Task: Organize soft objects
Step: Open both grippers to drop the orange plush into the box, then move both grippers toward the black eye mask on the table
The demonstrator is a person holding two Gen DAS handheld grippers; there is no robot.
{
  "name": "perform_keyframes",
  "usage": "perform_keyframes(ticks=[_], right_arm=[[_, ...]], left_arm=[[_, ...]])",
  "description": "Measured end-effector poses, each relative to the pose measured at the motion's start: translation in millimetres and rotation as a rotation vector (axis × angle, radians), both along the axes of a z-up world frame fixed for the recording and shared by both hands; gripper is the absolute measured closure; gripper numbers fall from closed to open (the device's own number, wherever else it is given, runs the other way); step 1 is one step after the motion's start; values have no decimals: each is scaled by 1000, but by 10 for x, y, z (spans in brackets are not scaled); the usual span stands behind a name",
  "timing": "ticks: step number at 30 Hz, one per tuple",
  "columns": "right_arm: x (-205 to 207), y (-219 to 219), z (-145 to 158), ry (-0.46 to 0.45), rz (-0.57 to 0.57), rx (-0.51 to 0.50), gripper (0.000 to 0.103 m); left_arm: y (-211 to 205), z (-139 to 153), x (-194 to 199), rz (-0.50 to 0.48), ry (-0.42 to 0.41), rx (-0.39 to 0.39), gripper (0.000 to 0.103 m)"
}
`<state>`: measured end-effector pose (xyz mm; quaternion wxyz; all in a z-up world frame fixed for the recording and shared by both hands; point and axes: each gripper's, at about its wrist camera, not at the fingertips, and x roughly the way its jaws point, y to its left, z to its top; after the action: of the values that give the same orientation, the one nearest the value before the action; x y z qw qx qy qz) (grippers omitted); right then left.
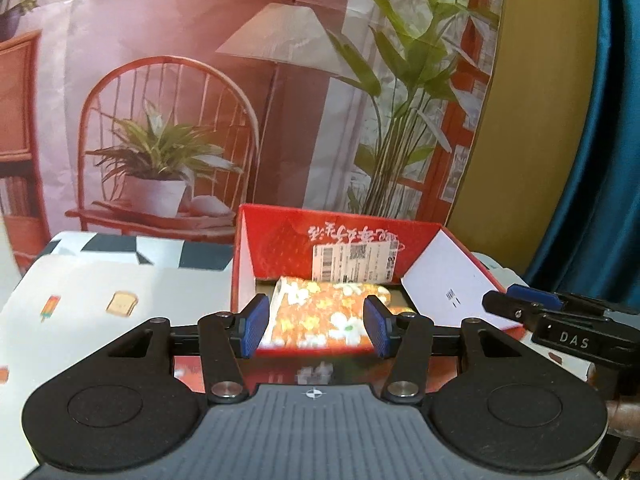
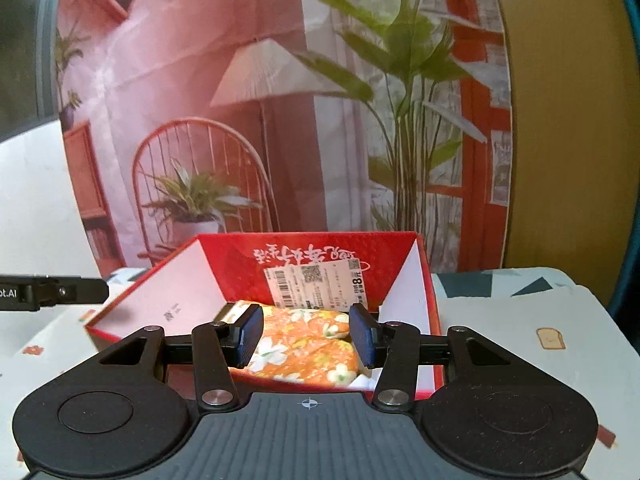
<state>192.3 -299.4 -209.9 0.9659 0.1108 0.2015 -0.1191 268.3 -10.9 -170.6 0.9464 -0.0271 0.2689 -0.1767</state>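
The orange floral cloth (image 1: 324, 316) lies folded inside the red box (image 1: 280, 240), straight ahead at twelve o'clock of the left gripper (image 1: 316, 330), whose blue pads are spread wide and hold nothing. From the right gripper (image 2: 306, 338), likewise spread and empty, the cloth (image 2: 304, 344) sits between and beyond the pads (image 2: 250, 334); whether they touch it cannot be told.

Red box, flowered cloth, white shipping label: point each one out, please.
red box (image 2: 240, 254): right wrist view, inner back wall.
flowered cloth (image 1: 320, 316): left wrist view, middle of the orange fabric in the box.
shipping label (image 2: 316, 286): right wrist view, centre of the sticker.
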Motion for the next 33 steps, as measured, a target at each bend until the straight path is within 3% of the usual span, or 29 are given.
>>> perform_keyframes(ticks=[7,14,17,23,28,33], right_arm=[[-408,155,-26,-50,9,37,59],[-741,316,-247,-26,4,94,59],[-873,482,-366,-8,2,56,58],[-1025,763,-607,47,53,9,59],[-1092,797,-661,44,51,53,59],[-1031,795,-694,66,85,84,59]], left_arm=[[168,-144,-463,0,15,8,48],[383,-419,-821,110,47,-47,49],[432,-577,-937,144,86,-71,49],[530,-729,-1021,192,127,-66,49],[626,-764,-1037,210,132,-93,49],[566,-844,-1008,199,153,-70,49]])
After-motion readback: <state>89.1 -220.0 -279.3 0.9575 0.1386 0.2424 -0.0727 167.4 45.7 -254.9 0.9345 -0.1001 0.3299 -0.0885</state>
